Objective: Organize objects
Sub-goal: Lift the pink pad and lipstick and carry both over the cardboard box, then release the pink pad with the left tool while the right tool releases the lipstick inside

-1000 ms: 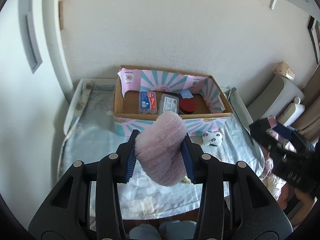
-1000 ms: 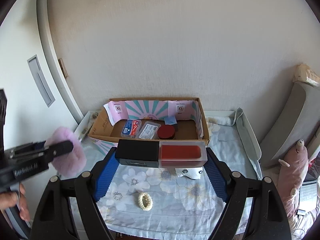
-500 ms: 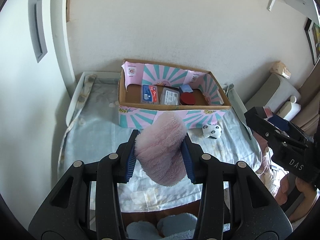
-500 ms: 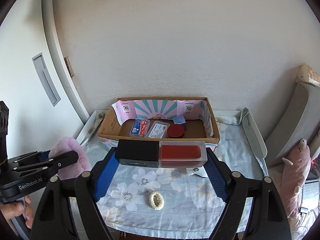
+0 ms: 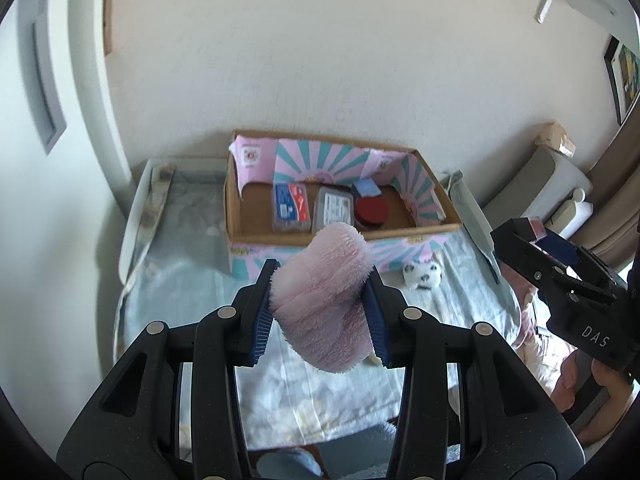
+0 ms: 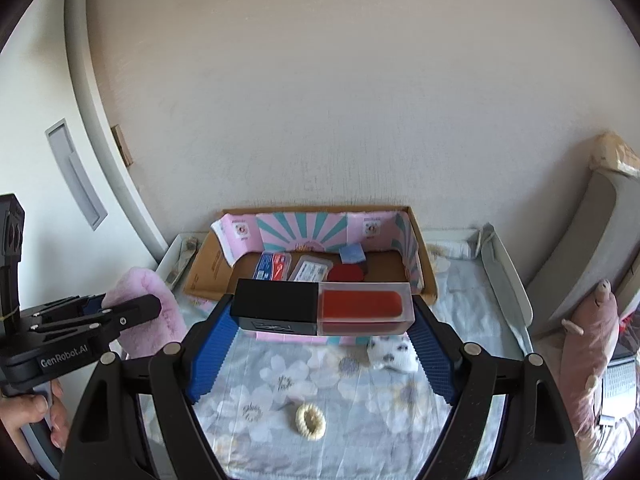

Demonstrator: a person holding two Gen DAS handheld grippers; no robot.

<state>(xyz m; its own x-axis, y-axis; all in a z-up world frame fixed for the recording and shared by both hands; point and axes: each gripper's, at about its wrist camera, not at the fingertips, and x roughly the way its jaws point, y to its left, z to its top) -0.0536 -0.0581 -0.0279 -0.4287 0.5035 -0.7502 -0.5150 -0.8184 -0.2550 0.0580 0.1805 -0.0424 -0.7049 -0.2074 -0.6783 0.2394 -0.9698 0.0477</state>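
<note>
While both loads hang above the bed: you carry two things toward one box, so crowding is the main risk.
Left gripper (image 5: 322, 304): its jaws are pressed narrow into the fluffy pink plush pad (image 5: 326, 300), which bulges out past the blue pads.
Left-side risk: soft pile gives little purchase, so a tilt could, I judge, let the plush slide out before it reaches the box.
Right gripper (image 6: 322, 320): its jaws sit wide, clamping the ends of a rectangular lip-gloss case with black cap and clear red body (image 6: 322, 306), held crosswise.
Right-side risk: an end-to-end hold on hard smooth plastic may pivot or slip if you bump the box wall.
Cardboard box with pink and teal sunburst lining (image 6: 424, 264): at 12 o'clock from both grippers, against the wall, already holding two flat packets, a red round tin (image 6: 346, 272) and a small blue item.
Free room: mostly its left end and right end.
Left lying on the floral sheet: a white spotted sock ball (image 6: 394, 354) at the box front, and a cream scrunchie (image 6: 310, 422) nearer you.
</note>
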